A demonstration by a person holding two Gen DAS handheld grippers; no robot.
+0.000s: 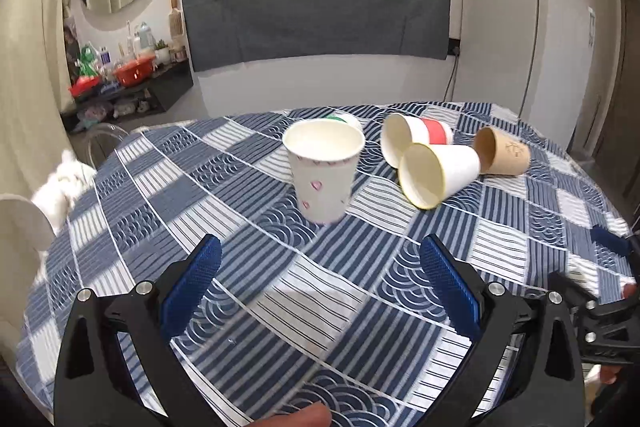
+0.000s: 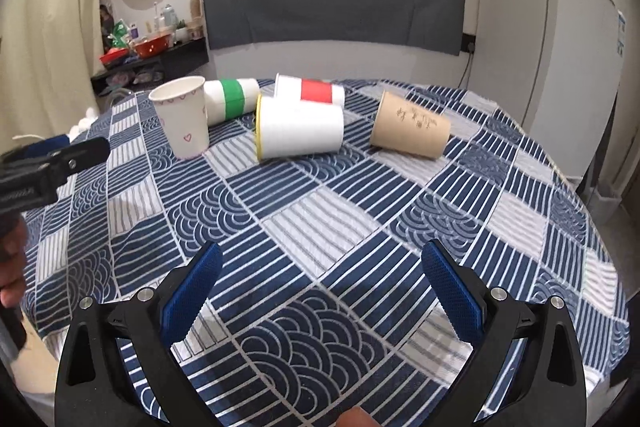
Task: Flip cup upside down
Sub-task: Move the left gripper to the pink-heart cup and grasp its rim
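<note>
left gripper point(image 1: 320, 267): fingers spread, empty | right gripper point(image 2: 320, 271): fingers spread, empty

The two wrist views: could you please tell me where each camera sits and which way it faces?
Left wrist: on the left gripper, low over the tablecloth, facing the upright heart cup; its blue fingers and a fingertip show.
Right wrist: on the right gripper, further right, facing the lying cups; the left gripper shows at its left edge.
Shared: the heart cup, brown cup and tablecloth.

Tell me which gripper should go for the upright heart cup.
Left. The heart cup stands upright straight ahead of the open left gripper. From the right gripper, also open, it sits far off to the left.
</note>
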